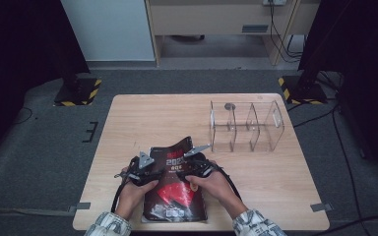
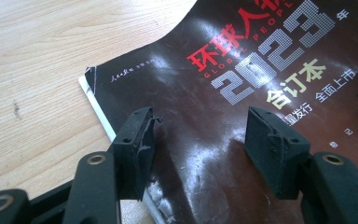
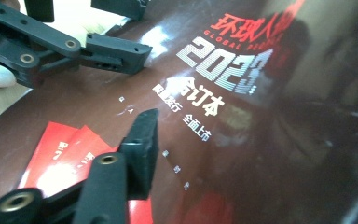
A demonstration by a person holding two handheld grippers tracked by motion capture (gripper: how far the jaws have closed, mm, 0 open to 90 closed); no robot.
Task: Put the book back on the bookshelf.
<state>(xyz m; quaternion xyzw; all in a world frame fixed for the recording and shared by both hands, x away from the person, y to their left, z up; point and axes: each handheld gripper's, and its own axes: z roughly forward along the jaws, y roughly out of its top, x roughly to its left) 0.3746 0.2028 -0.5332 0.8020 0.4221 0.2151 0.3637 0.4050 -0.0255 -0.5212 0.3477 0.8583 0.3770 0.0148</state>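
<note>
The left gripper [image 2: 198,135] holds its two black jaws apart over the glossy dark cover of the magazine [image 2: 242,116], one pad [image 2: 137,149] standing at the cover's left edge where the white page block shows, the other pad [image 2: 272,149] well in over the cover; the space between them is bare cover and nothing is clamped. The right gripper [image 3: 223,154] sits at the opposite side of the same magazine [image 3: 200,93]. Its left finger [image 3: 142,140] rests on or just over the cover, and the cover's right part lifts and curves up in a dark shiny sheet that hides the other finger, so I cannot tell whether the jaws pinch that raised cover or simply stand beside it. In the right gripper view the left gripper [image 3: 98,51] shows at upper left, with a fingertip of the person's hand beside it. Seen from the high view, both hands [image 1: 133,189] hold the grippers side by side over the upper half of the magazine [image 1: 174,196], which lies at the near edge of the wooden table [image 1: 142,118], its top right corner curled upward. A clear plastic organiser [image 1: 246,125] with several upright compartments stands well apart at the table's far right.
</note>
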